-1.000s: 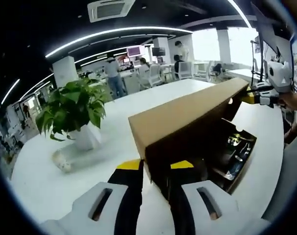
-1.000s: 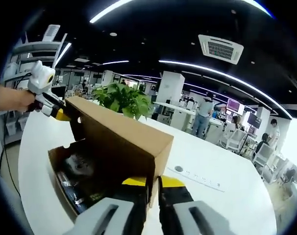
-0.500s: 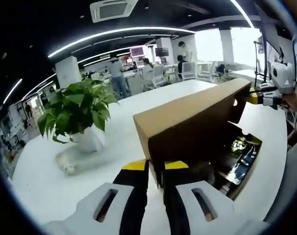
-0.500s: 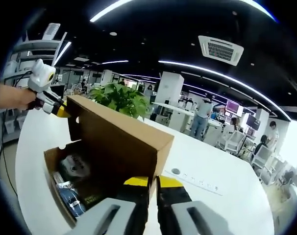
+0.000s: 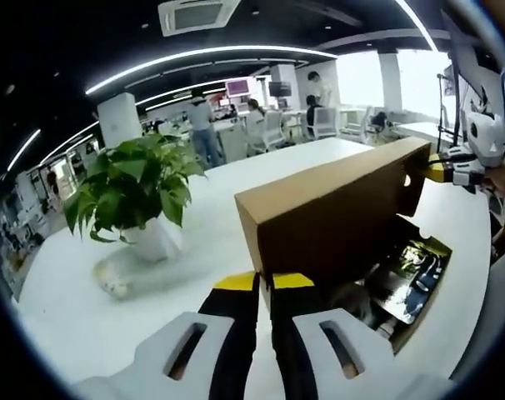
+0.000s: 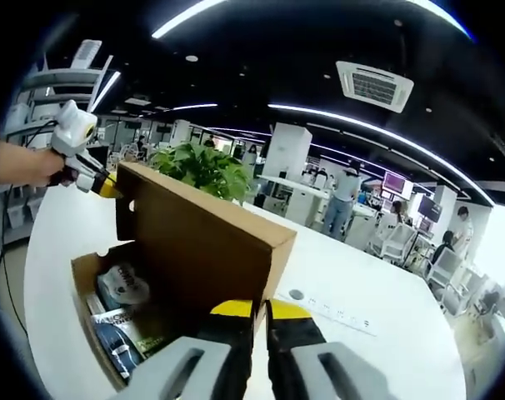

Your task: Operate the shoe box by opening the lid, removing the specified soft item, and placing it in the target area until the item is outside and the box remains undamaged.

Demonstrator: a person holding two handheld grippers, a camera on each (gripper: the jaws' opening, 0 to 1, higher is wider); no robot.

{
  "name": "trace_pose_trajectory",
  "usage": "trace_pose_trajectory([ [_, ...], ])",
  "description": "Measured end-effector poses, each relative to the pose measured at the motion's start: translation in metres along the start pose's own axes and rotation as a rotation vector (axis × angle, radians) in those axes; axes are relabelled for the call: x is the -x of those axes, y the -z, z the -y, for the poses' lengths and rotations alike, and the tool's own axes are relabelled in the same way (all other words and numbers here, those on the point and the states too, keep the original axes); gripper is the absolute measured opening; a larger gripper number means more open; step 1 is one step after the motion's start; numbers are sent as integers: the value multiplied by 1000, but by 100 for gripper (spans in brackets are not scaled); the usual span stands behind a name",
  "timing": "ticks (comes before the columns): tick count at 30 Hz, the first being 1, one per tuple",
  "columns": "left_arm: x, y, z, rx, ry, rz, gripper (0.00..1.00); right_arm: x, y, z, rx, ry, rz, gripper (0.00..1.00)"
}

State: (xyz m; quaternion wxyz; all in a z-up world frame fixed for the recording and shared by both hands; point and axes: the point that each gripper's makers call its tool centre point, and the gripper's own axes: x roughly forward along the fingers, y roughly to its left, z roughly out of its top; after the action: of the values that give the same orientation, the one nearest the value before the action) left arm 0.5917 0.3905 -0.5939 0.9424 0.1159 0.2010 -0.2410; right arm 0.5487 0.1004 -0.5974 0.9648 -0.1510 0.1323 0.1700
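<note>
Lid (image 5: 332, 212) stands raised; each hand-held gripper (image 5: 264, 283) (image 6: 261, 310) pinches one end.

The raised lid (image 5: 336, 212) hides much of the box's contents (image 6: 119, 321).

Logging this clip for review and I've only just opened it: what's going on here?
A person holds a hand-held gripper in each hand, and both are clamped on the raised cardboard lid of a shoe box on a white table. The left hand-held gripper pinches one end of the lid, the right hand-held gripper the other. The lid stands roughly upright, so the box is open. Packaged items lie inside. A potted plant stands nearby.
</note>
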Motion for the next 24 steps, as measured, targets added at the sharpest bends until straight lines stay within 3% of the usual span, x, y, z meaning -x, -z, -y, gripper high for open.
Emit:
trace_pose_trajectory([
  [12, -6, -5, -3, -4, -10, -4, 1, -4, 8, 0, -6, -6, -9, 4],
  [24, -14, -10, -6, -10, -3, -12, 1, -6, 36, -4, -21, -17, -71, 8],
])
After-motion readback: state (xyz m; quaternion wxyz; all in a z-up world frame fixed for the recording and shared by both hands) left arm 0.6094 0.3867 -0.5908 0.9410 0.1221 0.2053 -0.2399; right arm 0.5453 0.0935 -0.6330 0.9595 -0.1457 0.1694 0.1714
